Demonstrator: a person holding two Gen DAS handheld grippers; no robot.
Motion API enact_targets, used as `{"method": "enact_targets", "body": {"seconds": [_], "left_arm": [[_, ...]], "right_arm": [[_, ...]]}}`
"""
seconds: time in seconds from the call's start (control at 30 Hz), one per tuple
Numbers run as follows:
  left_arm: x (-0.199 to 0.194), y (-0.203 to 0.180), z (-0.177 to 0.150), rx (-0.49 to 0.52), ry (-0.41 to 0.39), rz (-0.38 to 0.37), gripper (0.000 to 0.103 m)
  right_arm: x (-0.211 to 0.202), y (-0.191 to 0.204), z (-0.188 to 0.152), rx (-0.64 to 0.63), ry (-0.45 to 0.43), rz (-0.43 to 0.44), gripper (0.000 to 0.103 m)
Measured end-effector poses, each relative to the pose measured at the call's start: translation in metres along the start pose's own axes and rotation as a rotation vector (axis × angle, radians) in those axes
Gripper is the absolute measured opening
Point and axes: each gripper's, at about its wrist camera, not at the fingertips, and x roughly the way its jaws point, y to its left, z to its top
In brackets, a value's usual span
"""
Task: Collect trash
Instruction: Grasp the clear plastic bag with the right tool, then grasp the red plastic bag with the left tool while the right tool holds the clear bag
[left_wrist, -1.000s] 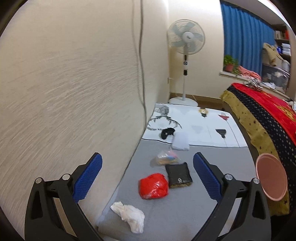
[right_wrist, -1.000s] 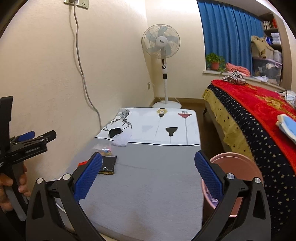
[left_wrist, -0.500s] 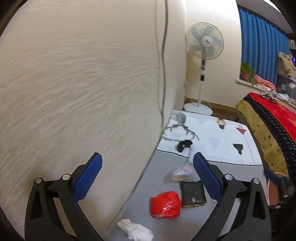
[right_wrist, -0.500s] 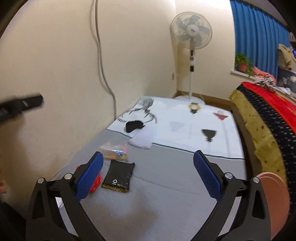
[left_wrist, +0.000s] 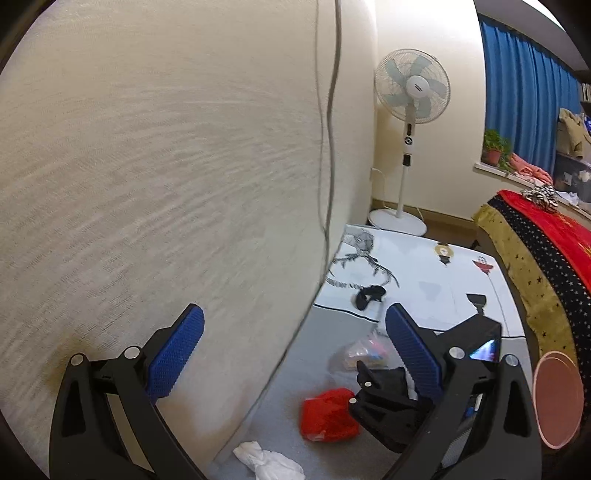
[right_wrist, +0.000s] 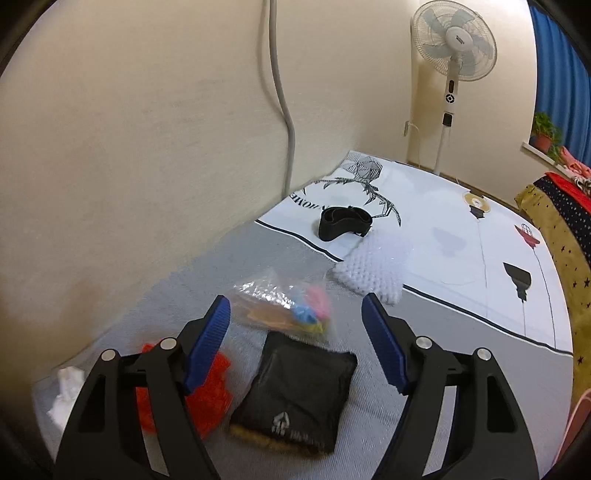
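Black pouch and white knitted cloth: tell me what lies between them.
In the right wrist view, a clear plastic bag with colourful bits inside lies between the black pouch and the white knitted cloth, touching the pouch's far edge.

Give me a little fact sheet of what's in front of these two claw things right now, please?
Setting: grey mat along a wall
Left gripper: open, holding nothing
Right gripper: open, above the litter
Nearest litter: black pouch, clear bag of coloured bits
Other litter: red crumpled bag, white tissue, white bubble wrap, black band
Bin: pink bucket, at right
Background: standing fan
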Motion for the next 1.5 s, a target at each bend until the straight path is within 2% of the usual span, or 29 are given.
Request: {"method": "enact_targets", "body": {"seconds": [0.13,0.23,0.27,0.33,0.37,0.43,0.53,0.7,0.8,1.03,1.2,1.3,1.37,1.4,1.43,1.5], "left_arm": [[-0.001,0.001,0.001,-0.010,-0.007,0.005,0.096],[0.001,0.001,0.001,-0.011,0.000,-0.002,0.096],[0.002,0.001,0.001,-0.010,0.002,0.000,0.096],[0.002,0.000,0.000,-0.005,0.001,0.002,0.096],[0.002,0.000,0.001,-0.004,0.001,0.003,0.096],[0.002,0.000,0.001,-0.007,0.003,0.002,0.096],[0.001,0.002,0.001,-0.019,0.001,-0.003,0.096],[0.000,0.003,0.002,-0.026,-0.008,-0.006,0.096],[-0.004,0.003,0.002,-0.039,-0.023,-0.029,0.096],[-0.011,-0.002,0.004,-0.061,-0.059,-0.078,0.096],[-0.009,-0.009,-0.003,-0.045,-0.084,-0.170,0.096],[-0.006,-0.007,-0.034,-0.031,-0.201,-0.298,0.095],[-0.001,-0.009,-0.056,-0.005,-0.256,-0.310,0.096],[0.005,-0.013,-0.067,0.009,-0.243,-0.301,0.095],[0.020,-0.016,-0.082,0.008,-0.185,-0.306,0.095],[0.036,-0.015,-0.098,-0.027,-0.122,-0.308,0.095]], "right_arm": [[0.016,0.003,0.006,0.005,-0.005,-0.021,0.077],[0.027,0.010,0.009,-0.030,0.017,-0.028,0.074],[0.032,0.012,0.010,-0.045,0.034,-0.018,0.068],[0.035,0.015,0.009,-0.061,0.064,0.005,0.033],[0.035,0.014,0.009,-0.056,0.068,0.007,0.032],[0.030,0.010,0.008,-0.030,0.043,0.015,0.022],[0.022,-0.001,0.005,0.018,0.011,0.019,0.014],[-0.006,-0.030,0.008,0.122,-0.020,0.028,0.012],[-0.030,-0.045,0.016,0.133,-0.047,0.009,0.012],[-0.124,-0.084,0.026,0.110,-0.111,-0.092,0.012],[-0.181,-0.111,0.013,0.153,-0.112,-0.143,0.012],[-0.213,-0.120,-0.001,0.185,-0.127,-0.168,0.012],[-0.227,-0.125,-0.012,0.207,-0.126,-0.178,0.012],[-0.231,-0.126,-0.017,0.214,-0.124,-0.181,0.012],[-0.235,-0.128,-0.024,0.219,-0.118,-0.187,0.012],[-0.237,-0.130,-0.032,0.222,-0.103,-0.196,0.012]]}}
